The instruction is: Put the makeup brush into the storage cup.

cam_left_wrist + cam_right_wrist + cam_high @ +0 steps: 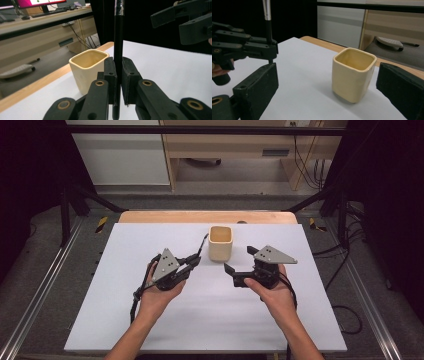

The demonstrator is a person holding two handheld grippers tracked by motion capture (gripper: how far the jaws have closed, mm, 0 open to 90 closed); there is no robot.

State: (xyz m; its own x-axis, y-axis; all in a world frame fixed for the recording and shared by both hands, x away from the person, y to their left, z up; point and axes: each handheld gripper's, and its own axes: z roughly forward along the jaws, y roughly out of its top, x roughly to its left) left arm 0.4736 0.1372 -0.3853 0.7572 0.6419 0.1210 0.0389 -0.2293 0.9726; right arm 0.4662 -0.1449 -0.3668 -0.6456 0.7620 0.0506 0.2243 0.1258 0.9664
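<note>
On top of the wooden bench [150, 216] lies a white board [200, 320], covering most of it, wood edge showing along the far side. Both forearms come in from the near edge in the high view, each hand holding a gripper above the board's middle. Left gripper [192, 261] sits left of centre, jaws pointing up-right toward the cup. Right gripper [239, 261] sits right of centre, jaws pointing left toward the cup. Grey three-cornered plates top both grippers.

Cream square cup [220, 243] stands upright on the board near the far edge, between the two grippers and slightly beyond them, open mouth up, inside looks empty. It touches neither gripper.

Left gripper [119, 82] is clenched on a thin black pen [118, 37]; in the left gripper view the pen runs upright between the two pads, pinched at its lower part, the cup [86, 68] just beside and left of the jaws. In the right gripper view the pen [268, 27] shows a silver section near its top end.

Right gripper [327, 95] is released, jaws wide apart, nothing between them; the cup [352, 73] stands ahead of them on the board, nearer the right-hand jaw.
</note>
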